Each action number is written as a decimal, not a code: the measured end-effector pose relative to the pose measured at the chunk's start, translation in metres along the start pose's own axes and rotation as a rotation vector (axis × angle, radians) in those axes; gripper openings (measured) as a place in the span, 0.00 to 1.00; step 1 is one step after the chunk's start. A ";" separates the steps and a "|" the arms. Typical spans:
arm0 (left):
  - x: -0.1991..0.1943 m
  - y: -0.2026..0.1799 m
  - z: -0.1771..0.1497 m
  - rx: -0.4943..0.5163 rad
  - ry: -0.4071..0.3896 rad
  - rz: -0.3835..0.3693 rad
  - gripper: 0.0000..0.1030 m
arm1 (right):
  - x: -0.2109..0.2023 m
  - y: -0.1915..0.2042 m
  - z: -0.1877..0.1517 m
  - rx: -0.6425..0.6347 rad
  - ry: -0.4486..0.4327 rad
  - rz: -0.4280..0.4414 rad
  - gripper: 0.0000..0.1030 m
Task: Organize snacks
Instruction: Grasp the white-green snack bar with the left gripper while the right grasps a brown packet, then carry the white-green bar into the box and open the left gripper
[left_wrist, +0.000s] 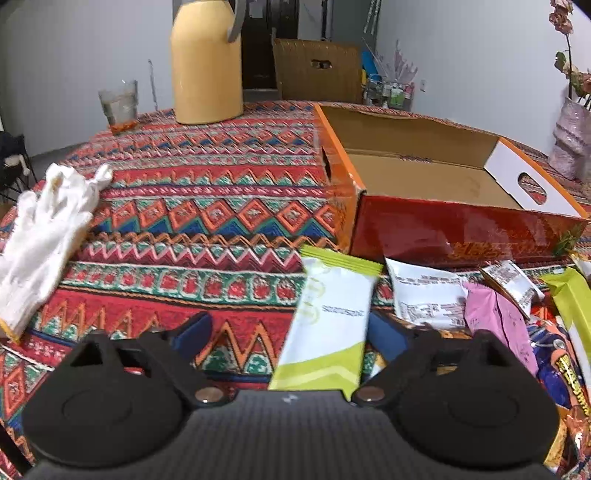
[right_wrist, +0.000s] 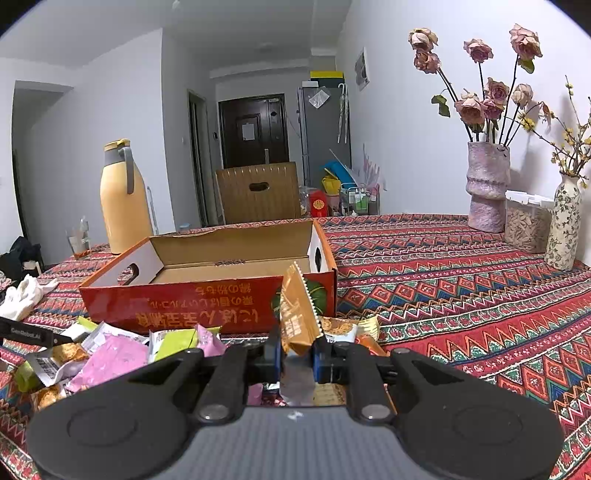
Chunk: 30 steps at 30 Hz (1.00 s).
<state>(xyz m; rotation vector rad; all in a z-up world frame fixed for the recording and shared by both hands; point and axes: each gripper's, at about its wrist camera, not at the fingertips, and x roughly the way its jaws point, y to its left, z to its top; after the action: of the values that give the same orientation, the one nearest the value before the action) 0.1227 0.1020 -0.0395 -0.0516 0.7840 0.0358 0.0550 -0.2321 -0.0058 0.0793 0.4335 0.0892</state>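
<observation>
Orange cardboard box (right_wrist: 207, 295), open-topped, is sitting just beyond both tongs on the patterned tablecloth (right_wrist: 461, 295). Right tongs (right_wrist: 297, 356) are pinching an orange snack packet (right_wrist: 295, 317), holding it upright before the box's front wall. Left tongs (left_wrist: 291, 332) are standing spread, a white-and-green packet (left_wrist: 332, 321) lying between the fingers, apparently unpressed. Loose snack packets (right_wrist: 110, 354) are piling left of the right tongs. White gloves (left_wrist: 40, 236) are lying far left of the left tongs.

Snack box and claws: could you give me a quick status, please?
Right claw shut on orange snack packet. Left claw open around green-and-white packet. Red box open, empty. Nothing blocking it.
</observation>
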 end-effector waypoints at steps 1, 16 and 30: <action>0.002 0.001 0.000 -0.003 0.010 -0.007 0.79 | 0.000 0.001 0.000 0.000 0.001 0.000 0.14; -0.005 -0.002 -0.005 0.013 0.001 0.012 0.37 | -0.001 0.004 0.000 -0.008 0.003 0.016 0.14; -0.045 -0.011 0.008 -0.005 -0.111 0.016 0.37 | -0.003 0.009 0.010 -0.013 -0.027 0.046 0.14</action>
<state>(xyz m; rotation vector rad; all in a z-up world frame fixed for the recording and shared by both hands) 0.0966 0.0912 -0.0019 -0.0473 0.6736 0.0553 0.0562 -0.2237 0.0050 0.0776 0.4039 0.1363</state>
